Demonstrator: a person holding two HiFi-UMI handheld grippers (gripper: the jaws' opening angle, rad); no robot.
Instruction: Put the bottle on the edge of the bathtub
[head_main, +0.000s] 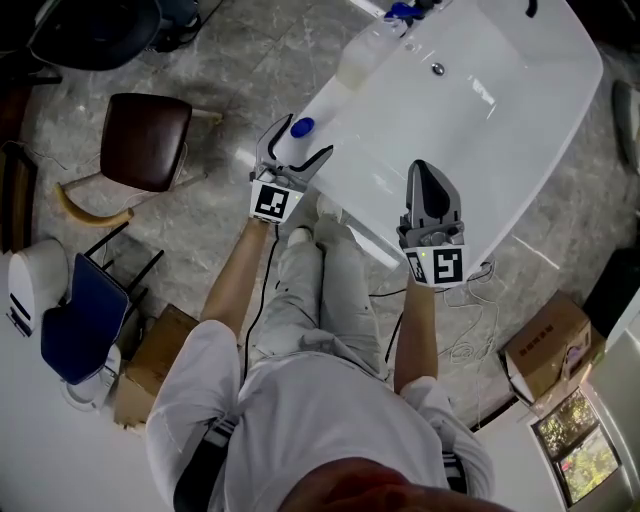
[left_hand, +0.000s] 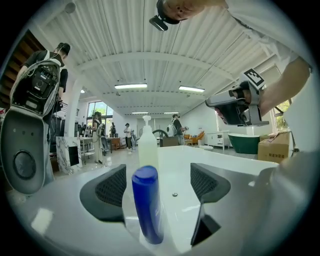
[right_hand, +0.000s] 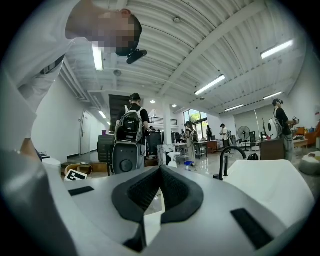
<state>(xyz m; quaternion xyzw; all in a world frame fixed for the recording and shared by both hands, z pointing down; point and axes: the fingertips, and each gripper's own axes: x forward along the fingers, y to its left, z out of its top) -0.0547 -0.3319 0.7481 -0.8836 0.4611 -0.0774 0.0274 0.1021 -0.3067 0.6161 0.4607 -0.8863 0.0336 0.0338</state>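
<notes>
Your left gripper (left_hand: 157, 186), fingers spread wide, straddles the slim blue plastic bottle (left_hand: 147, 202), which stands upright on the near rim of the white bathtub (head_main: 500, 90), pads clear of it. Head view shows just its cap. Right gripper (right_hand: 160, 187): fingers pressed together, over the tub. Farther along the rim stands a translucent pump bottle (left_hand: 147, 142). Only the right gripper view shows the black tap (right_hand: 227, 160). Floor (head_main: 230, 60): grey marble.

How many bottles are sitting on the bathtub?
2. The blue-topped bottle stands on the near edge of the bathtub, between the jaws of the open left hand-held gripper. The pump bottle stands farther along that edge. A blue thing at the far end may be another; I cannot tell.
</notes>
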